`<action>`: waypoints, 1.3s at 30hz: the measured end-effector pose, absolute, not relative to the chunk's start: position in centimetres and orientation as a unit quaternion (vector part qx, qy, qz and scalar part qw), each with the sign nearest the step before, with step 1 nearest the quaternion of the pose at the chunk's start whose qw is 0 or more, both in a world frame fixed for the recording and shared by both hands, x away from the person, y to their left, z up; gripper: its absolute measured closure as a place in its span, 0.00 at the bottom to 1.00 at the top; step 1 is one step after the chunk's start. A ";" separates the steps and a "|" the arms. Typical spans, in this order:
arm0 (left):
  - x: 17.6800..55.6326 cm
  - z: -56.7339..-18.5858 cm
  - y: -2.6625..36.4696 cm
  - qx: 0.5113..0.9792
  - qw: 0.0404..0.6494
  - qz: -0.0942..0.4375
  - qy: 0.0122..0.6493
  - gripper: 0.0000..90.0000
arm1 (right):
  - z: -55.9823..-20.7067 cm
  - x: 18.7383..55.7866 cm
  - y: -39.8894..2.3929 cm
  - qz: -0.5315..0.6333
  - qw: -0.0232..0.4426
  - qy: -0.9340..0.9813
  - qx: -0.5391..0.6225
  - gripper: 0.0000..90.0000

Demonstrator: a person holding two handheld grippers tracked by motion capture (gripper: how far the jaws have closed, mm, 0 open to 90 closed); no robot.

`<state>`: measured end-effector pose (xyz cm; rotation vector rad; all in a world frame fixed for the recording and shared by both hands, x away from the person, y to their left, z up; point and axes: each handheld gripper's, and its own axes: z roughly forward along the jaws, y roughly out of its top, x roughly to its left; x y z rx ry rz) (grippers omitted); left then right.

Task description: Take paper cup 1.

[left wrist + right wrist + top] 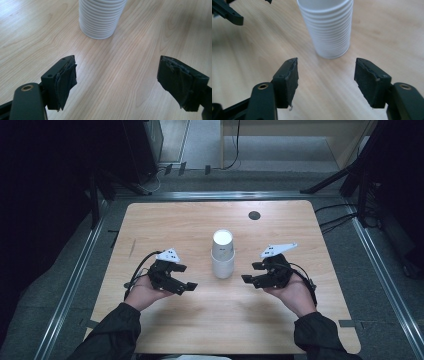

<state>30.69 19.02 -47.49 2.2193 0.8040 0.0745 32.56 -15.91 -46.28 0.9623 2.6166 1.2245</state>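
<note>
A tall stack of white ribbed paper cups [222, 253] stands upright near the middle of the wooden table [170, 222]. My left gripper [186, 279] is to its left, jaws wide open and empty, pointing toward the stack. My right gripper [251, 272] mirrors it on the other side, also open and empty. In the left gripper view the cup stack [101, 18] rises ahead of the gripper [117, 81]. From the right gripper view the stack [327, 27] sits just beyond the gripper [326, 80], and the other gripper's black jaw tip [227, 12] shows at top left.
A dark round grommet hole [254, 215] lies near the table's far edge. Metal rails [75, 280] run along both sides of the table, with cables and dark equipment on the floor beyond it.
</note>
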 end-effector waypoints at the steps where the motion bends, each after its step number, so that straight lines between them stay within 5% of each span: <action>1: 30.5 -47.5 19.1 0.868 0.380 0.031 0.317 0.18 | -46.2 32.7 -15.8 0.404 0.056 0.859 0.309 0.35; 10: 29.4 -47.6 20.1 0.867 0.377 0.036 0.325 0.18 | -45.5 33.5 -14.7 0.410 0.078 0.873 0.254 0.40; 22: 28.3 -47.9 20.7 0.870 0.362 0.040 0.332 0.18 | -43.3 35.4 -13.8 0.406 0.054 0.878 0.250 0.36; 26: 27.8 -47.7 20.9 0.861 0.378 0.019 0.340 0.18 | -42.3 35.9 -13.3 0.400 0.077 0.880 0.246 0.26; 39: 26.8 -47.8 20.2 0.867 0.375 0.012 0.328 0.18 | -41.1 37.5 -11.5 0.345 0.065 0.915 0.197 0.27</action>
